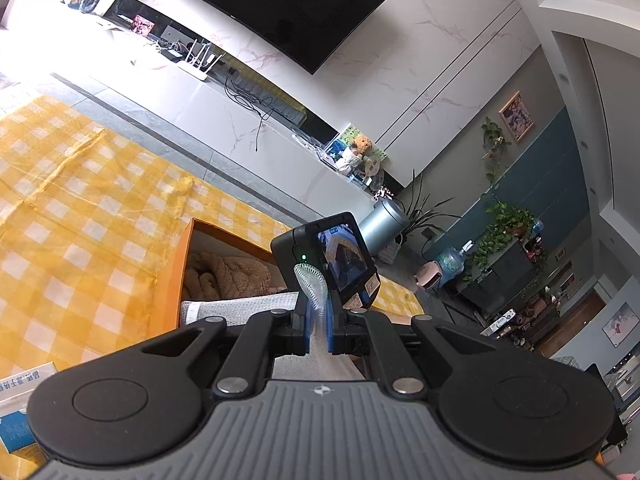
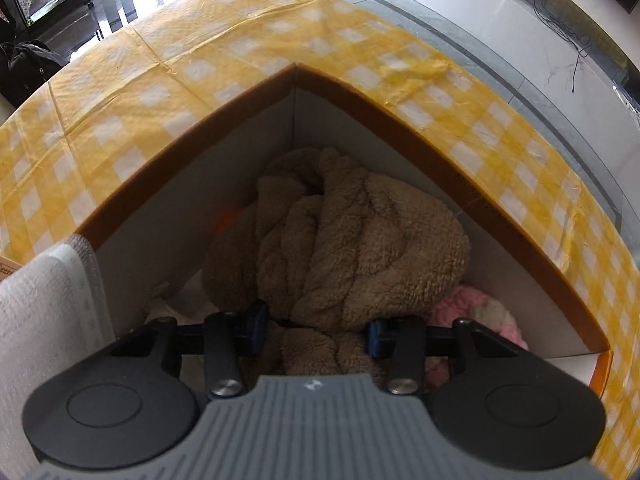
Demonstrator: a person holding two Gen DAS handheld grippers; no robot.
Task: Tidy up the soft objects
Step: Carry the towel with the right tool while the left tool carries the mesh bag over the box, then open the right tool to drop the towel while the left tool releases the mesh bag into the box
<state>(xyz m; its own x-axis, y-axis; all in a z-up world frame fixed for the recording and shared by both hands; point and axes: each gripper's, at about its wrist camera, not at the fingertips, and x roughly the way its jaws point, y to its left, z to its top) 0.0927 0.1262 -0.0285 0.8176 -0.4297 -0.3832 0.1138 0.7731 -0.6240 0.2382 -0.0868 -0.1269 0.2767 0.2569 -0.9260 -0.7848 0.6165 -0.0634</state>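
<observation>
An orange cardboard box (image 2: 384,112) with white inner walls stands on the yellow checked tablecloth (image 2: 168,64). A brown fluffy towel (image 2: 344,240) lies bunched inside it, with a pink and white fluffy item (image 2: 476,312) beside it at the right. My right gripper (image 2: 316,328) is open inside the box, its blue pads on either side of the towel's near end. My left gripper (image 1: 318,328) is shut on a white mesh cloth (image 1: 316,280) and holds it above the box's near edge (image 1: 180,272). The same cloth hangs at the left of the right wrist view (image 2: 48,312).
The right gripper's camera unit (image 1: 332,260) sits just beyond my left fingers. A blue and white packet (image 1: 20,412) lies on the cloth at near left. A white TV bench (image 1: 224,112) with a router and cables runs past the table's far edge.
</observation>
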